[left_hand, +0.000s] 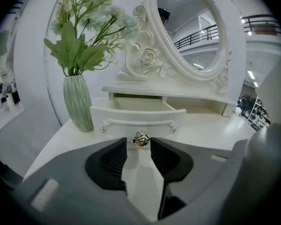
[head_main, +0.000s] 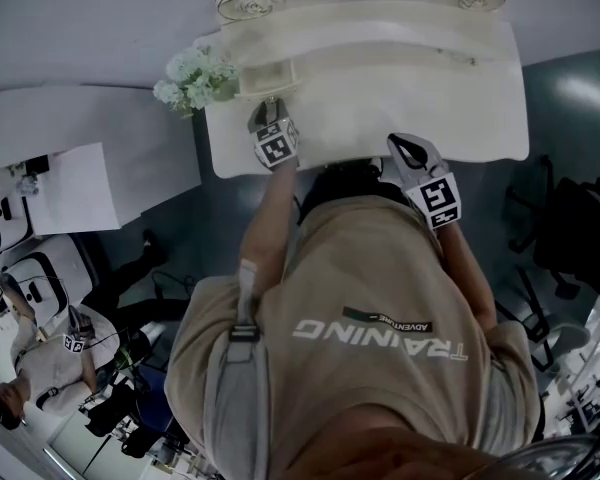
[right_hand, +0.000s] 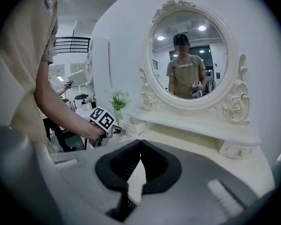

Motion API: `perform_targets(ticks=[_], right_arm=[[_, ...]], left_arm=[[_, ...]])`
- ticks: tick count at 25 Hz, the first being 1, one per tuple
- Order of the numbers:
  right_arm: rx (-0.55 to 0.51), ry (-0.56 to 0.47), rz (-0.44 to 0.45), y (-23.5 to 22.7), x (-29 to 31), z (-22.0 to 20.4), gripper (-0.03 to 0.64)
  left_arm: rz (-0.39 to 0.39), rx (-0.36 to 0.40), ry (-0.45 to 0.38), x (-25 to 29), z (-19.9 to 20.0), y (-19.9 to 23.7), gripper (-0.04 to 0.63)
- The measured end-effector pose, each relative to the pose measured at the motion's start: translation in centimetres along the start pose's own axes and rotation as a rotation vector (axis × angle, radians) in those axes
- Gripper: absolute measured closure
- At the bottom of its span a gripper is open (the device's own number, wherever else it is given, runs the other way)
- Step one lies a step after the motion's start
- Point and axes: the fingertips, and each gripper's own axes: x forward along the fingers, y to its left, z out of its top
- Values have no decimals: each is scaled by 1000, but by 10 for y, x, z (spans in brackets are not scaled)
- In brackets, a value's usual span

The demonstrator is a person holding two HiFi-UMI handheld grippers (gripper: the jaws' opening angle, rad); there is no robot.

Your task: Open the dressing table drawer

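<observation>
My left tool [left_hand: 139, 147] is open, with the gold knob [left_hand: 141, 138] of the pulled-out drawer [left_hand: 131, 116] at its tips. My right tool [right_hand: 140, 143] is closed and empty, by the table [right_hand: 187, 137].

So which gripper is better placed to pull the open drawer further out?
Left. The left gripper has its jaws open either side of the gold knob, squarely facing the drawer. The right gripper is shut, off to the side over the tabletop.

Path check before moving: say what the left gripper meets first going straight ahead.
Most likely the gold knob on the pulled-out drawer, just ahead of the left gripper, jaws apart.
</observation>
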Motion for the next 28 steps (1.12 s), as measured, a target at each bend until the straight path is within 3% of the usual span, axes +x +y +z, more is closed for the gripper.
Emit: perform_targets(ticks=[10,23,24,26,28], right_arm=[[0,-25,13,3,-3,4,614],[-21,-101,120,6,-2,17,614],[-21,-107,128,5,-2,18,614],[-23,-114,138,1,-1,19,614],[-15,-121,137,-5,0,21,614]], left_arm=[[-21,1,-38,-29,0,-1,448],[-35,-21,-75,-97,-8,-8,456],[-36,-14,-82,-104,-7,-11,472],[-46,5,-103,-118,-3,-18,578],[-70,26,-121,-132,2,-27,588]])
